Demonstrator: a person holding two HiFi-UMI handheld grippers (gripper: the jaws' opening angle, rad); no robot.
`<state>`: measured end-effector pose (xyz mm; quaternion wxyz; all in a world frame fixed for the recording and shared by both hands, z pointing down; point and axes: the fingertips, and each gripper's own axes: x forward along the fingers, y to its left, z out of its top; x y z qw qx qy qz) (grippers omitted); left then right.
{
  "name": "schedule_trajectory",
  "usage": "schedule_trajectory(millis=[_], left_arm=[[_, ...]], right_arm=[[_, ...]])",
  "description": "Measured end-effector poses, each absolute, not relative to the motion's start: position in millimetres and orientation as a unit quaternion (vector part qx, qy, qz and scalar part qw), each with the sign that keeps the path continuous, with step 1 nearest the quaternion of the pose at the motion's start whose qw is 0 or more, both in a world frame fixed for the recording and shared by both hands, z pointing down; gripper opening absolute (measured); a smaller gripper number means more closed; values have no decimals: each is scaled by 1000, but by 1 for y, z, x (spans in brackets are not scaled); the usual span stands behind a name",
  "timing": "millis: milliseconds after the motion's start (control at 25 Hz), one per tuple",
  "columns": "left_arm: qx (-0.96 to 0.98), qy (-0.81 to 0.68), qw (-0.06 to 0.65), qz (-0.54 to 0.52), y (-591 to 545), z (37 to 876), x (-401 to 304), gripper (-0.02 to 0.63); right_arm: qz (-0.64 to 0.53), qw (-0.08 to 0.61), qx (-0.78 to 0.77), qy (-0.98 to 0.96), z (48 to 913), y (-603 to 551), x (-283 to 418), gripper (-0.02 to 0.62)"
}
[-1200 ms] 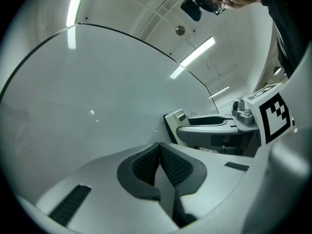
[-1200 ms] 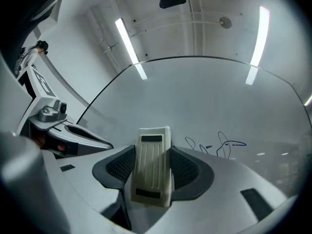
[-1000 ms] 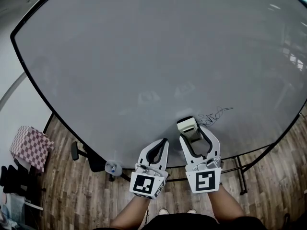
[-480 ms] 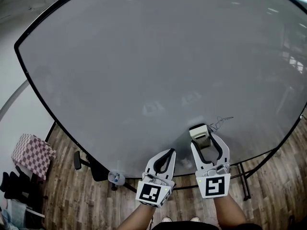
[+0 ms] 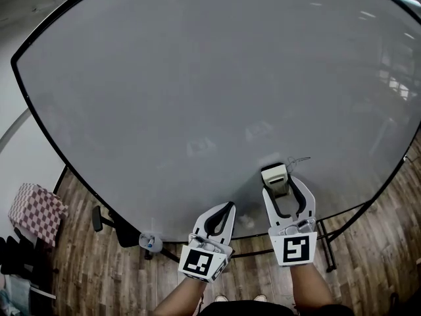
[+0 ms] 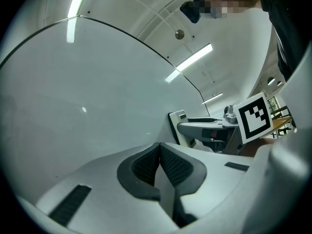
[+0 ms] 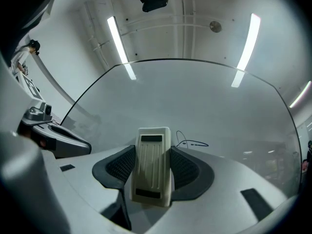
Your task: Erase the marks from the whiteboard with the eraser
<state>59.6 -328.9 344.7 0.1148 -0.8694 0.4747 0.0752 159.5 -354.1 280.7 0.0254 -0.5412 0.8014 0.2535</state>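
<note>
- Head view is mostly filled by the whiteboard [image 5: 197, 78], a broad, smooth, glossy pale-grey sheet in a thin dark frame that catches reflections of the ceiling lights. Nearly all of it reads clean, so the erasing looks close to finished.
- Beneath it is a floor [image 5: 85, 275] of dark, grainy wooden planks, with the board's slim dark metal stand on it.
- Left gripper [image 5: 227, 208] is white moulded plastic with dark ribbed pads. Its jaws are pressed together on nothing, and it hangs idle near the board's lower edge.
- Right gripper [image 5: 284, 180], of the same make, is clamped on the eraser [image 5: 275, 174] and holds it up at the board, low and right of centre.
- In the right gripper view the eraser [image 7: 152, 165] is a cream, round-cornered block with a ribbed back and a dark inset strip at each end. It sits lengthwise between the pads.
- Just beside the eraser's far end, up and to the right, are the marks [image 7: 191, 142]: a thin dark looped scribble with a short tail. They are the only ink I can make out, and seemingly all that is left to wipe.
</note>
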Motion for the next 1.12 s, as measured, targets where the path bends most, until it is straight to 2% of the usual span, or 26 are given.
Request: schedule_trajectory(millis=[160, 400, 600, 960, 1120], left_arm=[[-870, 470, 122, 80, -329, 334, 84, 20], [-871, 470, 118, 80, -328, 345, 60, 19], [-874, 462, 116, 91, -327, 343, 72, 20], [-878, 457, 109, 93, -333, 351, 54, 20], [-876, 462, 109, 91, -330, 352, 57, 19]], right_arm=[[244, 37, -552, 796, 270, -358, 194, 249], [245, 37, -571, 783, 275, -358, 187, 249], [235, 26, -597, 767, 276, -365, 224, 249], [248, 15, -623, 742, 276, -376, 237, 249], [244, 20, -640, 728, 275, -376, 264, 250]])
